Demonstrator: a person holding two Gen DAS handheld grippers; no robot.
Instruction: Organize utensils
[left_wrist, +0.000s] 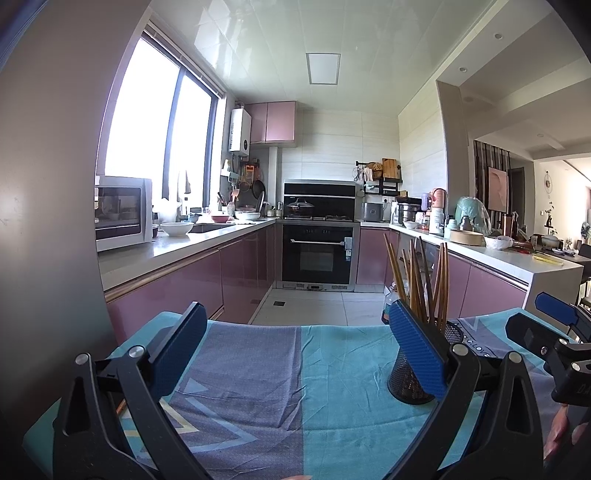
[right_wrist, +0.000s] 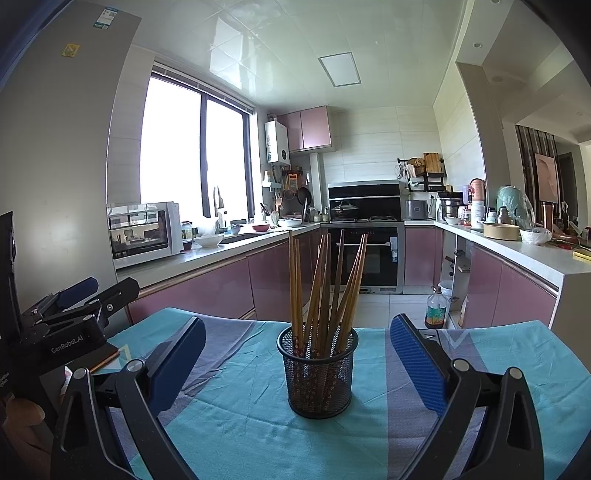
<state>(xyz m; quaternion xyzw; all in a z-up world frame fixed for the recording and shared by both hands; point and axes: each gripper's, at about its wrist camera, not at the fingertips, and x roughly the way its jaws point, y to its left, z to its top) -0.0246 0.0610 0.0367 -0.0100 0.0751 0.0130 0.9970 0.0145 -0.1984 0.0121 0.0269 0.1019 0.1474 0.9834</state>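
Teal-and-purple cloth (right_wrist: 240, 424) under black mesh cup (right_wrist: 318, 376) of upright wooden chopsticks (right_wrist: 325, 288), left claw (left_wrist: 295, 350) and right claw (right_wrist: 298, 363) both wide open, empty.

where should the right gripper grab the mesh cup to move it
Grip the mesh cup across its round wall, about mid-height, coming in level from the front. The right gripper is already open and centred on it. The chopsticks fan out above the rim, so coming from above looks awkward.

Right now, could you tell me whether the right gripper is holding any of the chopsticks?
No, the right gripper is open and empty, while the chopsticks all stand in the black mesh cup between its fingers.
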